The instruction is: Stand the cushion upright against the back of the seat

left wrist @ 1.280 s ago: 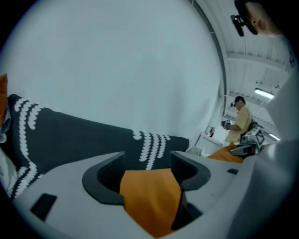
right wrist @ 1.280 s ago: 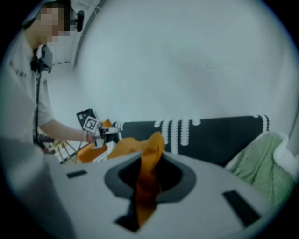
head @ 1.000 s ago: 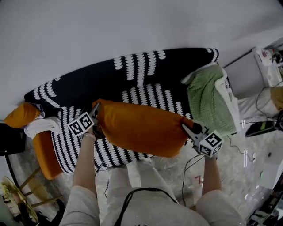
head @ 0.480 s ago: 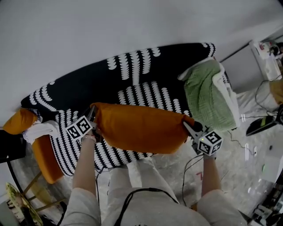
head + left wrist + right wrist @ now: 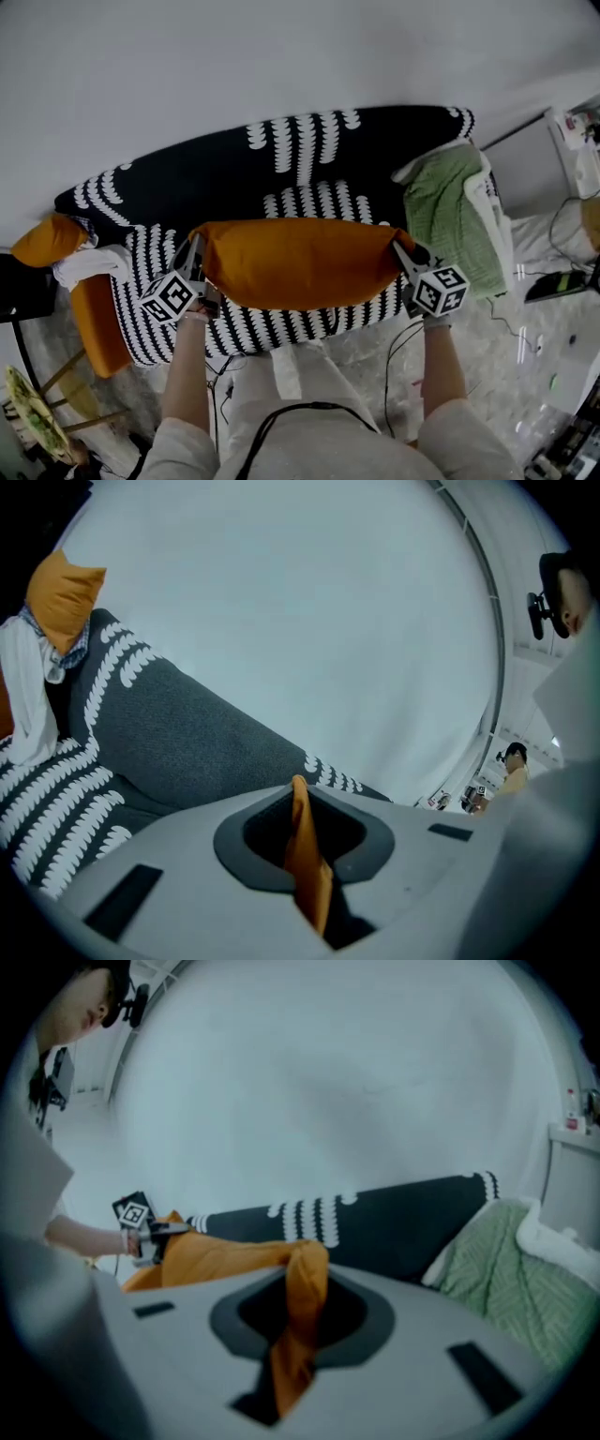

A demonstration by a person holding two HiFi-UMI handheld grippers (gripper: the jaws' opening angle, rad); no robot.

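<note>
A long orange cushion (image 5: 300, 262) hangs level between my two grippers, in front of the black sofa with white patterns (image 5: 309, 173). My left gripper (image 5: 195, 253) pinches its left corner, its jaws still closing, and a fold of orange fabric (image 5: 307, 878) is squeezed between them. My right gripper (image 5: 405, 253) is shut on the right corner, where bunched orange cloth (image 5: 298, 1335) fills the jaws. From the right gripper view the cushion (image 5: 216, 1255) stretches across to the other gripper's marker cube (image 5: 134, 1213).
A green blanket (image 5: 445, 220) with a white cloth lies over the sofa's right end. A second orange cushion (image 5: 42, 242) and a white cloth (image 5: 89, 264) sit at the left end. Cables (image 5: 398, 370) run over the floor by the person's legs. A white wall stands behind the sofa.
The left jaws have shut on the cushion's left corner. The cushion has come up from a slant to lie level, and both hands have shifted with it.
</note>
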